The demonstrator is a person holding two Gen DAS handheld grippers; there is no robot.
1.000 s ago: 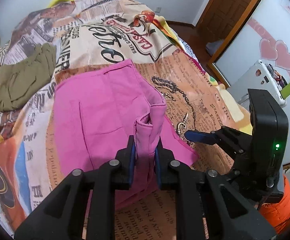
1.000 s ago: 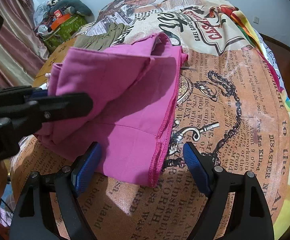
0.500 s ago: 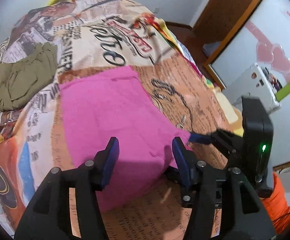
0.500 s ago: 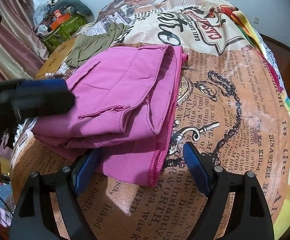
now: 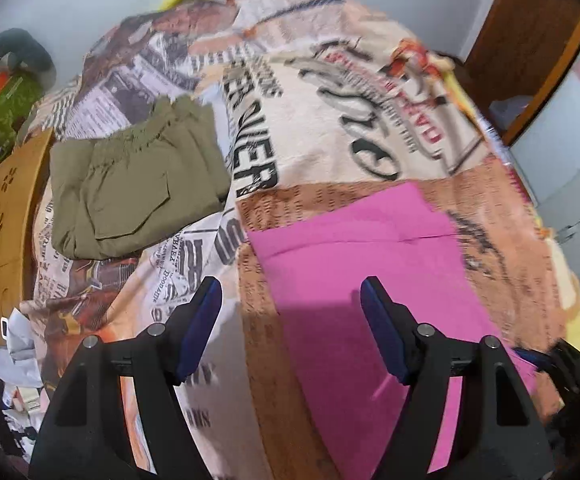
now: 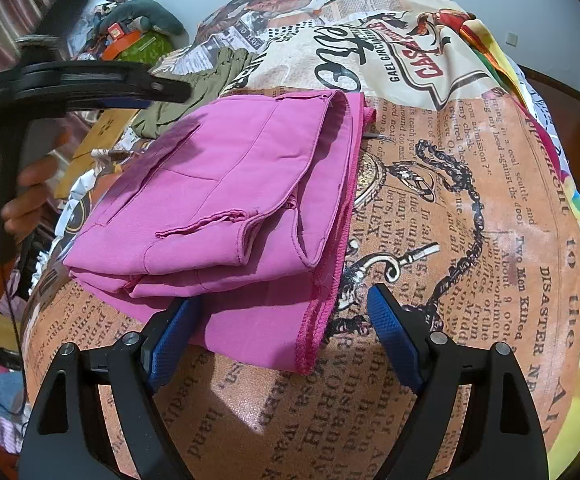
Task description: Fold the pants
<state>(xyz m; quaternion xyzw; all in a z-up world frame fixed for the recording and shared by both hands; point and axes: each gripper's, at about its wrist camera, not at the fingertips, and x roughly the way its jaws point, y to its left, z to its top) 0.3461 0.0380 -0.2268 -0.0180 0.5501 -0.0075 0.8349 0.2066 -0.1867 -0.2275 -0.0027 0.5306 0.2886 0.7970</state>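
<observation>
Pink pants (image 6: 226,208) lie folded in a stack on the bed, centre-left of the right wrist frame, on the newspaper-print bedspread (image 6: 470,240). In the left wrist frame they fill the lower centre to lower right.

Left tongs (image 5: 290,326): jaws opening, nothing between them. Only the pants' left edge and the bedspread show through the gap, and no pad touches cloth. In the right wrist frame the same tool sits at upper left, held in a hand (image 6: 22,196), clear of the stack. Looks like a release after laying a fold.

Right tongs (image 6: 278,330): spread wide, pinching nothing. They straddle the near hemmed corner of the bottom layer at lower centre; the left pad sits just beside the cloth, and I cannot tell if it touches.

Fold state: the top layer lies skewed over the bottom one. The serged edge sticks out at the right and near sides, and a pocket flap curls mid-stack.

To do this step well, my read:
- Let the left tongs open fully before pulling away, so no layer gets dragged.
- Square it up: the right tongs pinch the protruding near corner and tuck it flush under the top layer.
- Flatten the curled flap before any further fold.
- Keep moves low and slow; thin fabric slides on this spread.

Olive shorts (image 5: 138,184) at upper left of the left frame sit well apart and are not in the way.
</observation>
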